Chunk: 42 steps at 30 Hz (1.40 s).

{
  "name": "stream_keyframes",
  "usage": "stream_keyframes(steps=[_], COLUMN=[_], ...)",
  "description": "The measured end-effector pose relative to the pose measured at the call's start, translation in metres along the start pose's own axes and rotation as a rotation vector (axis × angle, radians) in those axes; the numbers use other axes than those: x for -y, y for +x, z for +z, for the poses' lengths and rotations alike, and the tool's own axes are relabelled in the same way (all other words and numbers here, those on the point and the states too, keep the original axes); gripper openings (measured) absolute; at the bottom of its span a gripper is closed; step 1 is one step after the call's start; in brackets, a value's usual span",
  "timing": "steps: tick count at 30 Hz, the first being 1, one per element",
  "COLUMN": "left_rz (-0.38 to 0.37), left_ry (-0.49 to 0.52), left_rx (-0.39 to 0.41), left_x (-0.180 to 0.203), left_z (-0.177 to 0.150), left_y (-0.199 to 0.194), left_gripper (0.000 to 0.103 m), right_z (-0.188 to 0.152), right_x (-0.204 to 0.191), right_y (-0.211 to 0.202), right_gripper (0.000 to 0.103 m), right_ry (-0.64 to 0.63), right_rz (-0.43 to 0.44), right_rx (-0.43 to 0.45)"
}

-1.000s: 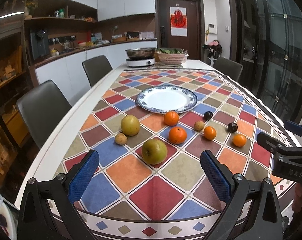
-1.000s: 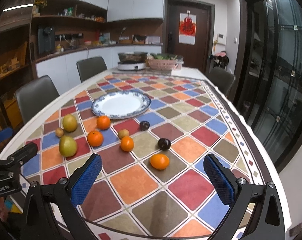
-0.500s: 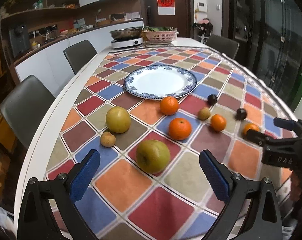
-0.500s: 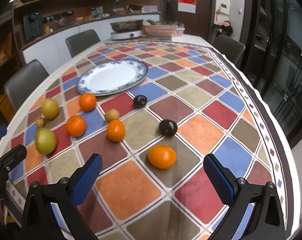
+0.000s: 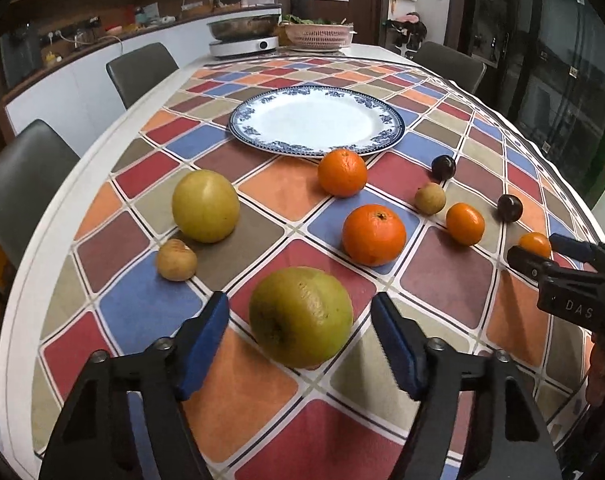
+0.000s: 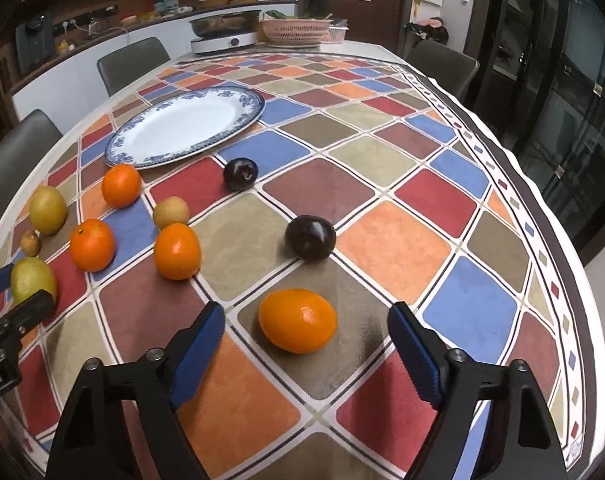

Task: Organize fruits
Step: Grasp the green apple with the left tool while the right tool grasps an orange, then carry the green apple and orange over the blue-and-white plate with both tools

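Note:
A green pear (image 5: 300, 316) lies on the chequered tablecloth between the blue pads of my left gripper (image 5: 298, 320); the jaws are closing and gaps still show on both sides. In the right wrist view an orange tangerine (image 6: 298, 320) lies between the pads of my right gripper (image 6: 306, 330), whose jaws are also closing without touching it. Further back lie a yellow pear (image 5: 205, 206), three more oranges (image 5: 373, 234), two small tan fruits (image 5: 176, 260) and two dark plums (image 6: 310, 238). The blue-rimmed white plate (image 5: 316, 120) stands bare beyond them.
A hotplate with a metal pan (image 5: 244, 38) and a pink basket (image 5: 318, 34) stand at the table's far end. Grey chairs (image 5: 22, 184) line the left side. The table's edge runs close on the right (image 6: 562, 240).
Both grippers have come down and forward toward the table, the left around the green pear, the right around the tangerine. Their jaws have narrowed from wide open.

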<state>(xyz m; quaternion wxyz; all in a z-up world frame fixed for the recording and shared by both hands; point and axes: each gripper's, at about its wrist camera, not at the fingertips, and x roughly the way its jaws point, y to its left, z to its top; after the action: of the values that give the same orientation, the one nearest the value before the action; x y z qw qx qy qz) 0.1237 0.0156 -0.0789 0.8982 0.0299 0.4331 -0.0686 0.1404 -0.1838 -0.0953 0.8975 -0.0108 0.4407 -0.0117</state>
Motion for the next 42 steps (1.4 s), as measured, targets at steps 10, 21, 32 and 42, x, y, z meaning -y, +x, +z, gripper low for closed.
stream_keyframes(steps=[10, 21, 32, 42], left_rz=[-0.016, -0.037, -0.036, -0.021], left_ry=[-0.031, -0.032, -0.007, -0.008], left_rx=[-0.022, -0.021, 0.033, 0.108], left_x=[-0.004, -0.003, 0.004, 0.003], left_z=[0.001, 0.001, 0.004, 0.020], left_y=[0.008, 0.006, -0.017, -0.049], left_gripper=[0.050, 0.050, 0.050, 0.050], right_z=[0.000, -0.001, 0.001, 0.015], right_x=[-0.001, -0.002, -0.007, -0.018], right_y=[0.006, 0.004, -0.020, -0.042], right_gripper=[0.048, 0.039, 0.039, 0.039], right_ry=[0.008, 0.001, -0.019, -0.061], right_rz=[0.026, 0.043, 0.107, 0.202], right_rx=[-0.002, 0.009, 0.061, 0.097])
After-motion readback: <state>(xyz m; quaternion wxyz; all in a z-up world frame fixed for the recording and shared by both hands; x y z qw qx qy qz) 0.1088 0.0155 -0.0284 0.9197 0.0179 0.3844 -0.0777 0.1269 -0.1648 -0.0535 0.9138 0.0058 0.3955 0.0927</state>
